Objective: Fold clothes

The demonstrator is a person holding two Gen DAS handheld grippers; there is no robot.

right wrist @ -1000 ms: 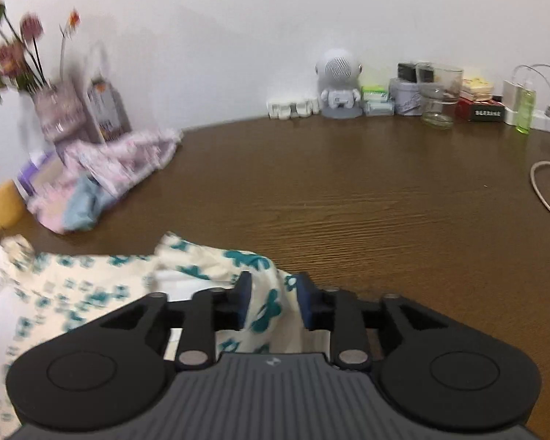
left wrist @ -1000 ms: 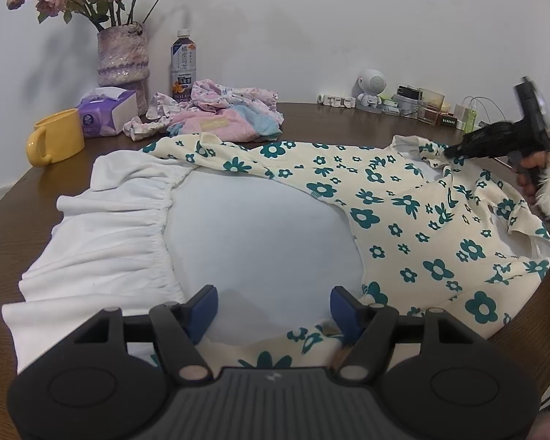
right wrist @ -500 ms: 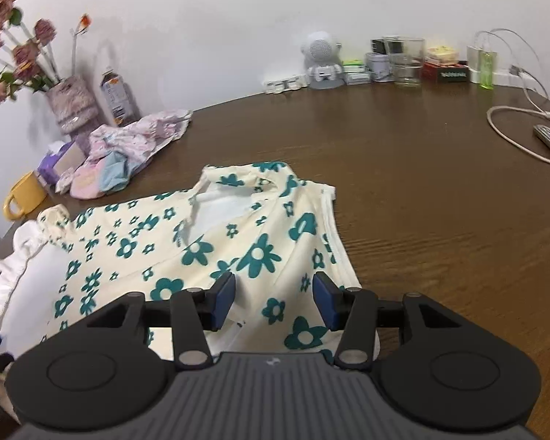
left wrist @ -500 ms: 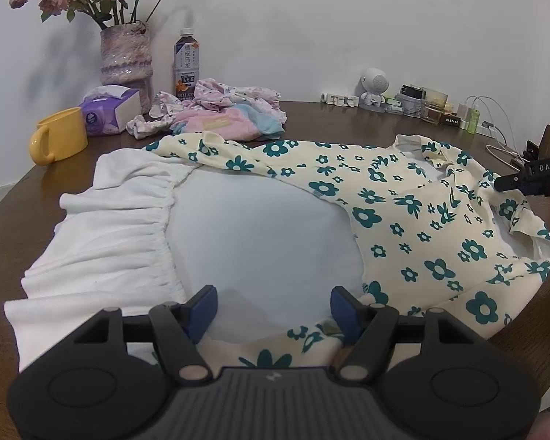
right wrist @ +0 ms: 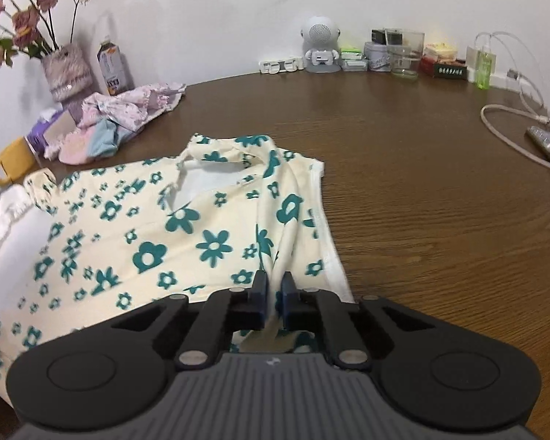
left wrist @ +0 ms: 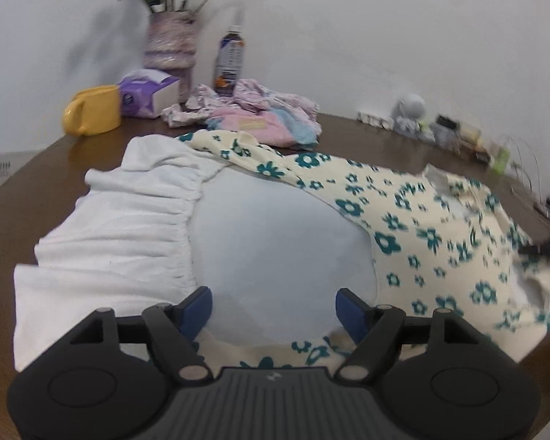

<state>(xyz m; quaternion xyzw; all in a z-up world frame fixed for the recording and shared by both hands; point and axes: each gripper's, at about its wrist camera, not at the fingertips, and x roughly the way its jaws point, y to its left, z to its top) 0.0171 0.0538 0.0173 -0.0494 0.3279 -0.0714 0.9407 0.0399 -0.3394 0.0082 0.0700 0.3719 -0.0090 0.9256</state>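
A cream dress with teal flowers [left wrist: 414, 220] [right wrist: 146, 227] lies spread on the brown table, its white lining [left wrist: 275, 256] turned up and a white ruffled hem [left wrist: 121, 227] at the left. My left gripper [left wrist: 275, 302] hangs open over the near edge of the lining, nothing between its blue pads. My right gripper [right wrist: 274, 289] is shut on a pinched ridge of the floral cloth near the dress's right edge; the fold runs up from the jaws toward the neckline [right wrist: 209, 179]. The tip of the right gripper [left wrist: 546, 247] shows at the far right of the left wrist view.
A heap of pink and pastel clothes [left wrist: 253, 113] [right wrist: 121, 117] lies beyond the dress. A yellow mug [left wrist: 91, 115], tissue box [left wrist: 146, 91], flower vase [left wrist: 170, 42] and bottle [left wrist: 231, 58] stand at the back left. A small robot figure [right wrist: 319, 44], jars and cables [right wrist: 509, 135] line the back right.
My right gripper has gone from open over the dress to shut on a fold of its floral cloth. The left gripper has shifted a little, still open.
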